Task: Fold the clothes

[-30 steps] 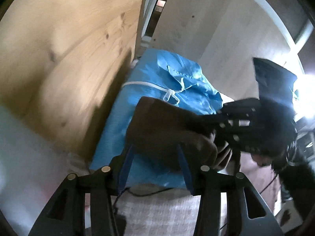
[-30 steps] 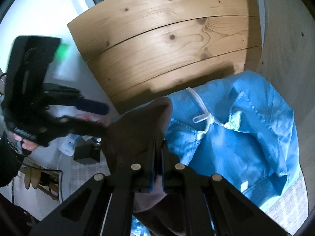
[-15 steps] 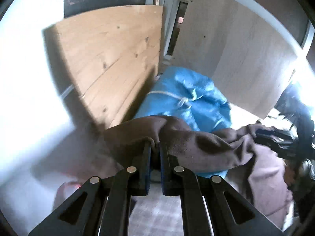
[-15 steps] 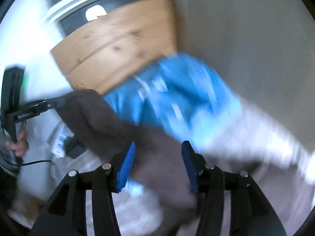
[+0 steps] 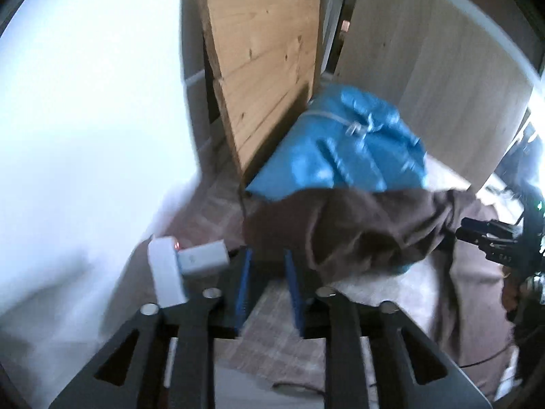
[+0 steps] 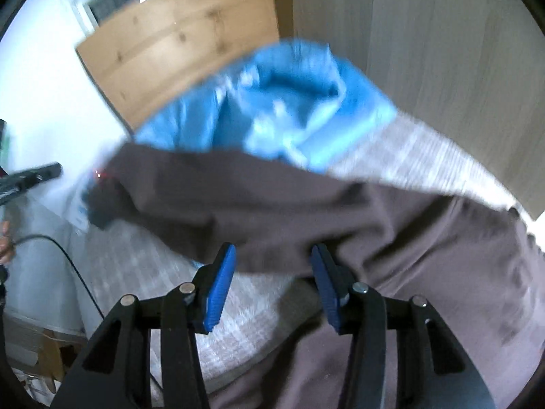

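Note:
A brown garment [image 5: 368, 228] lies stretched sideways across the plaid bed sheet [image 5: 279, 310], partly over a crumpled blue garment [image 5: 344, 150]. My left gripper [image 5: 267, 262] is narrowly open, and the brown cloth's left edge sits right at its tips. My right gripper [image 6: 274, 250] is wide open just short of the brown garment [image 6: 279, 211], with nothing between its blue pads [image 6: 219, 286]. The blue garment [image 6: 272, 109] is heaped behind it. Each gripper shows in the other's view: the right gripper [image 5: 490, 238] at the right edge, the left gripper [image 6: 30, 177] at the left edge.
A wooden board [image 5: 269, 75] leans against the wall behind the blue garment. A beige panel [image 5: 425, 78] stands to the right. A white adapter [image 5: 184, 262] with a red light sits by my left fingers. A black cable [image 6: 68, 266] runs over the bed's left edge.
My left gripper was shut on the brown garment half a second ago and its jaws have now parted. The garment has come down spread wider. The right gripper let go earlier and stays open.

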{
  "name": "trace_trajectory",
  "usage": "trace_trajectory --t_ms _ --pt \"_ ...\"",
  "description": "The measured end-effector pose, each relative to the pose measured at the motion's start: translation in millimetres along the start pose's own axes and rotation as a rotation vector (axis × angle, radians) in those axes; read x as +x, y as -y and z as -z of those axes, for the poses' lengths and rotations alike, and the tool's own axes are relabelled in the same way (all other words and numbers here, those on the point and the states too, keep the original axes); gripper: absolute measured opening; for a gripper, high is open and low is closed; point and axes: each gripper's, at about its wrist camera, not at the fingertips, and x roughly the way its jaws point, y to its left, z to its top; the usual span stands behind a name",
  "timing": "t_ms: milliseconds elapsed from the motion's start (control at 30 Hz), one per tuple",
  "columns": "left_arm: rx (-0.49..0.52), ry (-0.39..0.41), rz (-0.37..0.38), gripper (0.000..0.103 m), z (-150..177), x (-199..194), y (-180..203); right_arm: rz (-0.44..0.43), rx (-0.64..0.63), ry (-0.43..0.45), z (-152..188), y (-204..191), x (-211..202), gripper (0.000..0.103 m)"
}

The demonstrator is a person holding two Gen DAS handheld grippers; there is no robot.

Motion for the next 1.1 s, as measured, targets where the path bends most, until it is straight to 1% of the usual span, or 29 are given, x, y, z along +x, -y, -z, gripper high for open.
trace_trajectory --t_ms 33,67,100,133,233,267,333,367,433,500,533,600,633,667,700,767,867,900,933,967,1000,1100 --pt "0.013 -0.009 0.002 0.025 -3 6 0 -0.013 0.007 0.002 -6 -1 1 0.046" --pt "0.026 -0.019 0.004 0.025 -5 12 0 -0.026 0.015 0.003 -12 -2 4 0.045" --pt "0.038 -0.028 0.005 0.026 -8 18 0 -0.047 0.010 0.000 -17 -8 10 0.036" --pt "0.051 -0.038 0.007 0.026 -11 25 0 -0.070 0.003 -0.003 -21 -16 17 0.031" --pt "0.089 -0.066 0.012 0.026 -19 43 0 -0.114 -0.024 -0.067 -22 -39 56 0.031" --pt "0.102 -0.075 0.014 0.026 -22 49 0 -0.046 -0.050 -0.114 -19 -41 68 0.030" --pt "0.121 -0.088 0.010 0.026 -23 57 -4 0.132 -0.110 -0.219 -13 -40 90 0.028" --pt "0.121 -0.089 0.013 0.026 -20 57 -8 0.146 -0.101 -0.241 -12 -36 89 0.028" --pt "0.111 -0.091 0.037 0.026 -15 53 -17 0.112 -0.101 -0.183 -26 -47 69 0.029" --pt "0.104 -0.087 0.063 0.026 -12 50 -21 0.075 -0.105 -0.115 -42 -60 49 0.032" --pt "0.100 -0.083 0.071 0.026 -10 47 -22 0.028 -0.149 -0.095 -52 -78 48 0.033" --pt "0.098 -0.073 0.096 0.026 -5 40 -23 -0.079 -0.258 -0.061 -72 -119 49 0.039" --pt "0.092 -0.072 0.112 0.026 -2 37 -25 -0.095 -0.327 -0.063 -79 -139 58 0.043" --pt "0.083 -0.072 0.129 0.026 0 35 -27 -0.102 -0.400 -0.071 -85 -159 69 0.049" --pt "0.073 -0.074 0.146 0.026 2 33 -30 -0.109 -0.473 -0.078 -91 -179 80 0.052" --pt "0.058 -0.067 0.157 0.026 6 29 -35 -0.086 -0.574 -0.143 -96 -205 112 0.052" --pt "0.042 -0.054 0.176 0.026 8 25 -42 -0.027 -0.660 -0.255 -93 -220 153 0.051" --pt "0.042 -0.053 0.181 0.026 6 27 -44 -0.006 -0.683 -0.268 -90 -221 156 0.040" --pt "0.041 -0.051 0.187 0.026 5 28 -45 -0.017 -0.681 -0.270 -87 -219 150 0.029" --pt "0.047 -0.052 0.195 0.026 4 29 -45 -0.036 -0.673 -0.270 -86 -216 144 0.011" --pt "0.056 -0.053 0.204 0.026 4 30 -44 -0.055 -0.665 -0.270 -84 -213 137 0.007" --pt "0.077 -0.063 0.215 0.027 4 34 -41 -0.099 -0.647 -0.278 -76 -201 120 0.006"
